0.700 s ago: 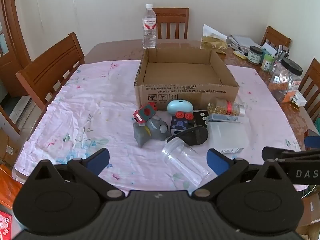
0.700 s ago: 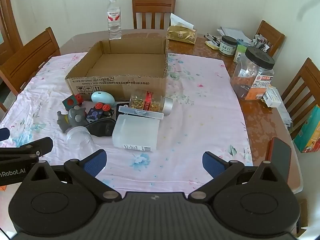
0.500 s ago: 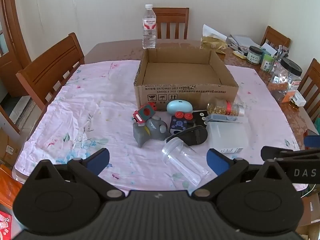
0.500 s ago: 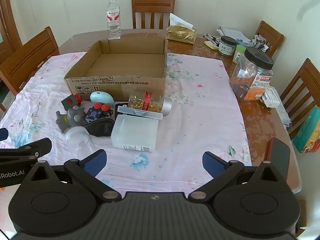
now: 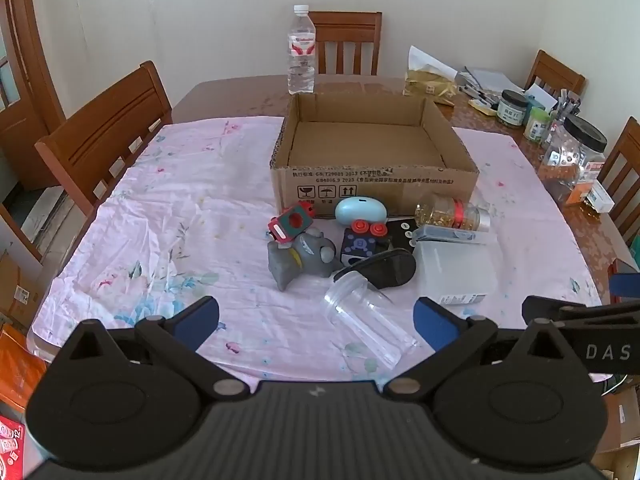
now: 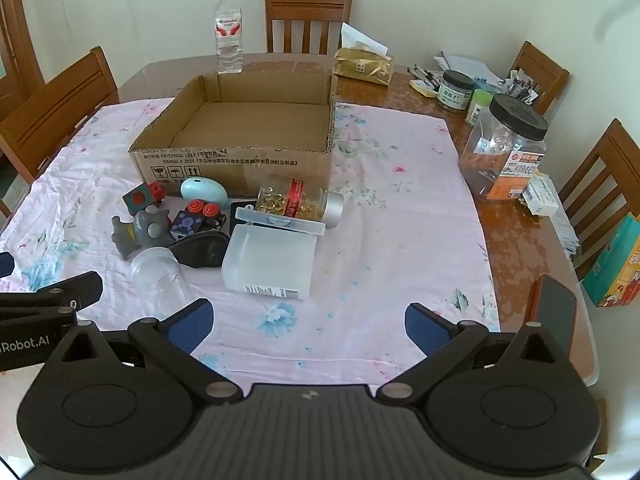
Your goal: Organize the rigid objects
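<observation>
Just beyond my left claw [image 5: 316,316], lying on the pink cloth, is the clear cup [image 5: 362,320], and that is the thing nearest to any grasp. Its long axis runs from near right to far left, open mouth pointing away from me toward the grey toy [image 5: 300,258] and the black case [image 5: 386,266], which touches the cup's rim. My left claw is spread wide, holding nothing, and the cup sits between its 2 fingers but skewed to them, so I judge I would need to turn my wrist to close across its sides. My right claw [image 6: 310,326] is also wide apart and holds nothing; it faces bare cloth, with the white tub [image 6: 270,262] just ahead on its left.

The rest of the pile crowds against the near wall of the box [image 5: 374,178]: blue egg [image 5: 360,210], red cube [image 5: 292,224], pill bottle [image 5: 452,214]. Nothing lies in the box, and it is open above. To the left the cloth gives room; the near desk edge is close behind the cup.
</observation>
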`<state>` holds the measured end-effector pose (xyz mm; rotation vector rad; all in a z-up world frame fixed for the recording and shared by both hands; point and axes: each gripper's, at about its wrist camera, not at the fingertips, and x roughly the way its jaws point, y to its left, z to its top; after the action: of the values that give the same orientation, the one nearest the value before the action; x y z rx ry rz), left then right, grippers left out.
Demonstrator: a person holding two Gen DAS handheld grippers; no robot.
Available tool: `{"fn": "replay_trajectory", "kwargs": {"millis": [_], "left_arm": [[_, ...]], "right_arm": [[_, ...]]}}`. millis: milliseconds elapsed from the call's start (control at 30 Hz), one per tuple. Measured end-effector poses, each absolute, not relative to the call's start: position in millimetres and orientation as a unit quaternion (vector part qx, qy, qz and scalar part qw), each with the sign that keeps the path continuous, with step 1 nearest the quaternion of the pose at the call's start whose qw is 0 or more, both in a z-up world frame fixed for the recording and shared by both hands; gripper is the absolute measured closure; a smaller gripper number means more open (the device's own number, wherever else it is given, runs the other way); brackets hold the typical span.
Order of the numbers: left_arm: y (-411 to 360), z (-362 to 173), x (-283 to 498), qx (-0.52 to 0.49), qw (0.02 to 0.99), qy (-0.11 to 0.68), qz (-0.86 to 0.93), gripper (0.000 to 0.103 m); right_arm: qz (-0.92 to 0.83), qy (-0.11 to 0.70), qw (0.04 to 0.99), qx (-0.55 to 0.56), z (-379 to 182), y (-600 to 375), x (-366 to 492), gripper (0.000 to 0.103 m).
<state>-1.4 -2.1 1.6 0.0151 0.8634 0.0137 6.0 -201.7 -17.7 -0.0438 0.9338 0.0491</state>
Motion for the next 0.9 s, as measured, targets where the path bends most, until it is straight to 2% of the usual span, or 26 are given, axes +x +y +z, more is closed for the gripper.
{"fn": "replay_trajectory", "kwargs": {"millis": [900], "left_arm": [[-7.0, 4.9, -2.7, 0.006, 0.909, 0.417, 0.006, 0.000]], "right_arm": [[0.026, 0.449, 0.893, -0.020, -15.4, -206.4, 5.7, 0.000]]}}
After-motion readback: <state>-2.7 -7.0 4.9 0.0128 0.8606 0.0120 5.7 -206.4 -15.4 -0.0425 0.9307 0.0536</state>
